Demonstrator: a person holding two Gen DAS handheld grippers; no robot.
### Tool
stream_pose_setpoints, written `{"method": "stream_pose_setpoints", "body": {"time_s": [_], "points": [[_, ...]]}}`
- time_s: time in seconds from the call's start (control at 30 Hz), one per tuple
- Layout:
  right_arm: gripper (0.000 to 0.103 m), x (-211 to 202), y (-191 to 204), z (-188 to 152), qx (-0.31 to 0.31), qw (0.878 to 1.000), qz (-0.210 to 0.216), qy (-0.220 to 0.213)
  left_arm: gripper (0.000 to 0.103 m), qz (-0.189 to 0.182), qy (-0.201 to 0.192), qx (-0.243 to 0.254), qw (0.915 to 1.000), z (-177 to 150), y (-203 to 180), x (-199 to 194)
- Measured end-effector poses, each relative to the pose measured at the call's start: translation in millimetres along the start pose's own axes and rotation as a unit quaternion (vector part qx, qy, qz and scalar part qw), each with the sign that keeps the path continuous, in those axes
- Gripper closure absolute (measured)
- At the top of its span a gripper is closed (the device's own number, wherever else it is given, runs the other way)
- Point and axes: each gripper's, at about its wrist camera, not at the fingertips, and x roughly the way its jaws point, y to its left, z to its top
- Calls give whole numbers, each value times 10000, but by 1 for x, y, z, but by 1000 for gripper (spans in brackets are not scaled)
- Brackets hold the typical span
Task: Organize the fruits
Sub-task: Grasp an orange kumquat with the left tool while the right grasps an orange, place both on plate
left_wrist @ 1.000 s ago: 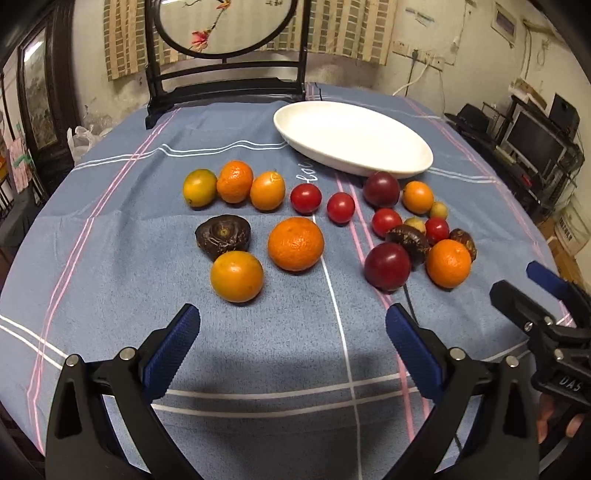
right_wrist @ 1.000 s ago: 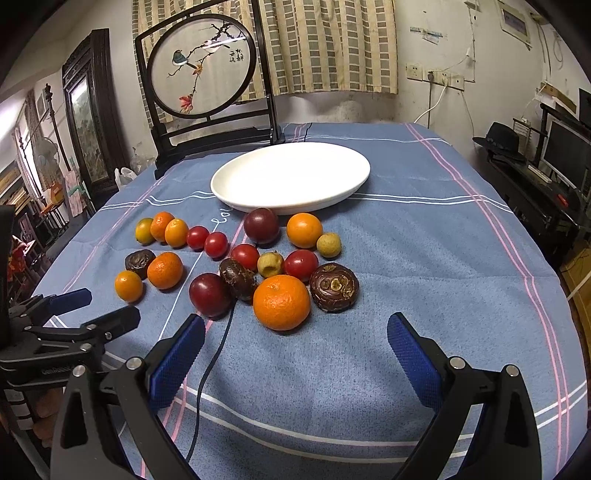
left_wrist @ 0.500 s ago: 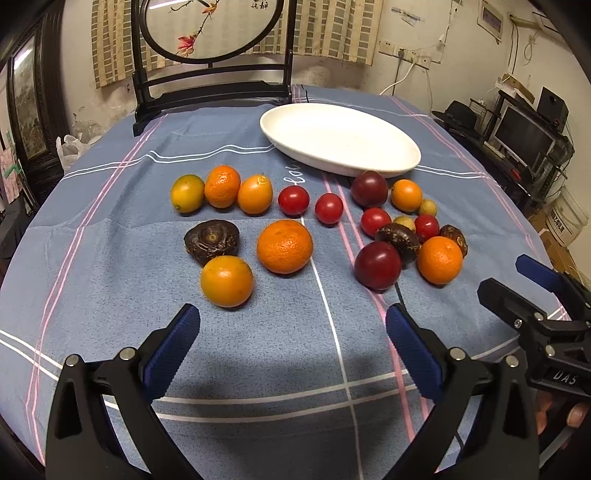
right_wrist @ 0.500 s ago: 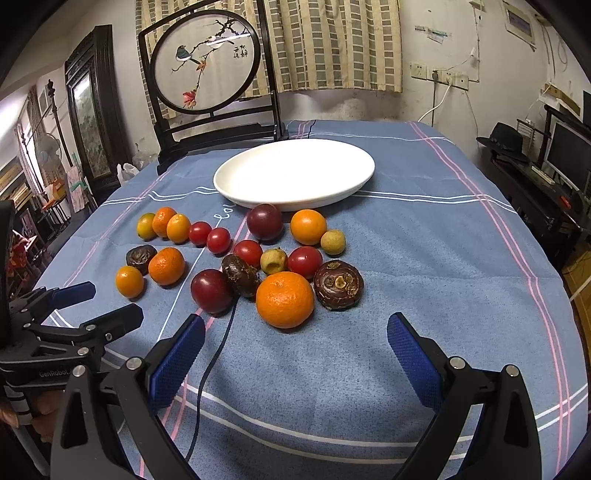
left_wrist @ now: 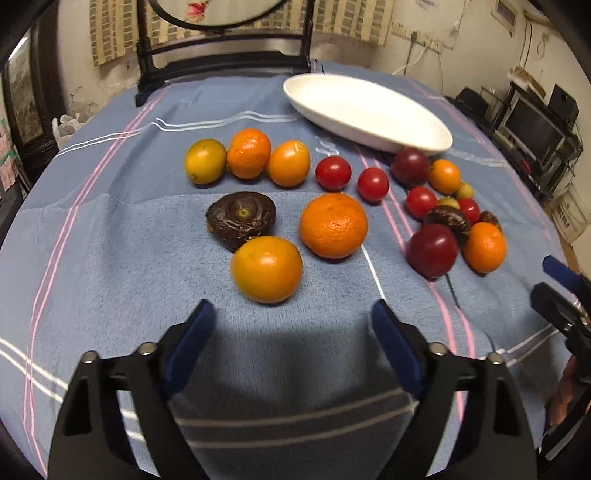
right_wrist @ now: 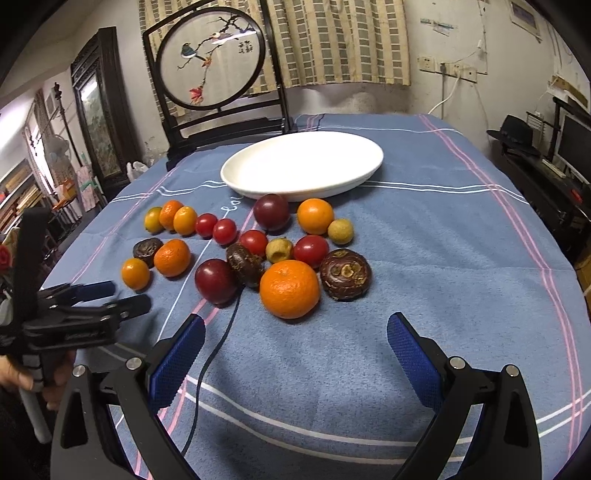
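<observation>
Left hand-held gripper (left_wrist: 291,325): blue-padded jaws closing, nothing between them, poised just short of a smooth round orange fruit (left_wrist: 266,268) on the blue striped cloth surface (left_wrist: 110,258). Wrinkled dark brown fruit (left_wrist: 241,218) touches it behind. Right hand-held gripper (right_wrist: 295,339): jaws wide apart, empty, near a large dimpled mandarin (right_wrist: 289,288). Empty white oval plate (right_wrist: 258,175) beyond the scattered fruit.

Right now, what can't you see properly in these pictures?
- Brown fruit, left wrist view: mostly hidden behind the orange.
- Right gripper, left wrist view: cut off by the picture's edge.
- Black cable, right wrist view: its lower end is hidden behind the gripper.
- Embroidered screen, left wrist view: top cut off.
</observation>
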Motion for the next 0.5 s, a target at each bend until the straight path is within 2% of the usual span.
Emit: {"method": "stream_pose_setpoints", "body": {"time_s": [0.07,0.1,0.13,0.17,0.2,0.3,0.4,0.5], "points": [[3,-1,-3,0,2,10000,8,-11,35,62,50,33,10000,3,0,6],[3,-1,-4,0,20,10000,13,-15,43,112,19,74,9999,5,0,8],[3,-1,-6,0,47,10000,18,-13,45,145,22,104,9998,7,-1,9],[3,0,-9,0,88,10000,22,4,53,234,-3,120,9997,10,-1,10],[3,0,-11,0,128,9999,23,27,66,338,-44,121,9993,12,-1,10],[3,2,-15,0,196,9998,29,94,66,284,-74,-14,9996,14,5,8],[3,5,-15,2,177,9996,53,212,66,200,-134,59,9997,10,2,2],[4,16,-8,7,71,9985,189,517,66,53,-169,77,9998,4,0,-5]]}}
